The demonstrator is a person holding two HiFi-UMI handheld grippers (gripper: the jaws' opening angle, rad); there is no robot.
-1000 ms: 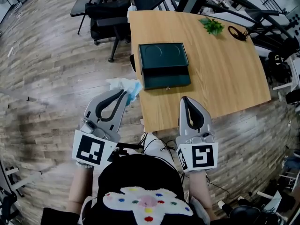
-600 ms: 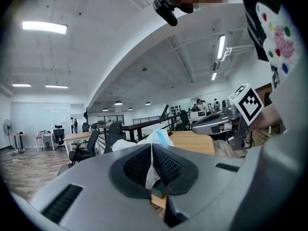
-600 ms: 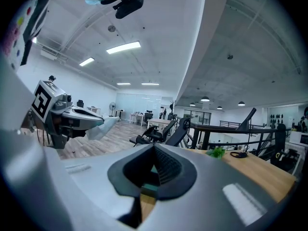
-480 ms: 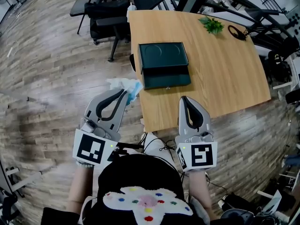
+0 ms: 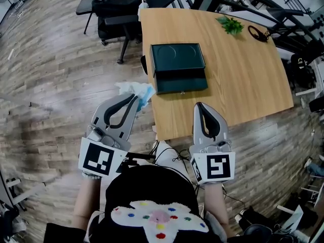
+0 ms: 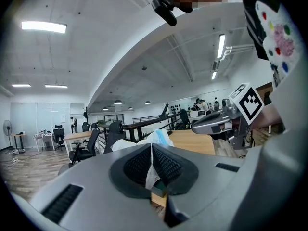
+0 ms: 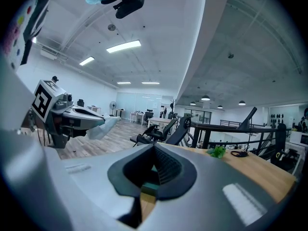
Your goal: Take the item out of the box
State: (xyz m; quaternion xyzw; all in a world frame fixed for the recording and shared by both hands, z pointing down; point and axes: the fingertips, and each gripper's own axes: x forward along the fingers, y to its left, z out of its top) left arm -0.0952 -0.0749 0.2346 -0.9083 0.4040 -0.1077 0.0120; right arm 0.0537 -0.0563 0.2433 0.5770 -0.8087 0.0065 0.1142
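Observation:
A dark green flat box (image 5: 177,58) lies on the wooden table (image 5: 243,85), its drawer (image 5: 181,81) pulled out toward me. My left gripper (image 5: 135,98) hangs over the floor to the left of the table's front corner, shut on a crumpled white and light-blue item (image 5: 136,90). In the left gripper view the item (image 6: 159,137) sticks out past the closed left gripper (image 6: 152,146). My right gripper (image 5: 198,107) hovers over the table's front edge, shut and empty. In the right gripper view, a sliver of the teal box (image 7: 150,179) shows under the right gripper (image 7: 154,146).
A small green plant (image 5: 231,25) and a black ring-shaped object (image 5: 257,34) sit at the table's far right. Black office chairs (image 5: 114,14) stand beyond the table's far left corner. Wood-plank floor (image 5: 55,75) surrounds the table.

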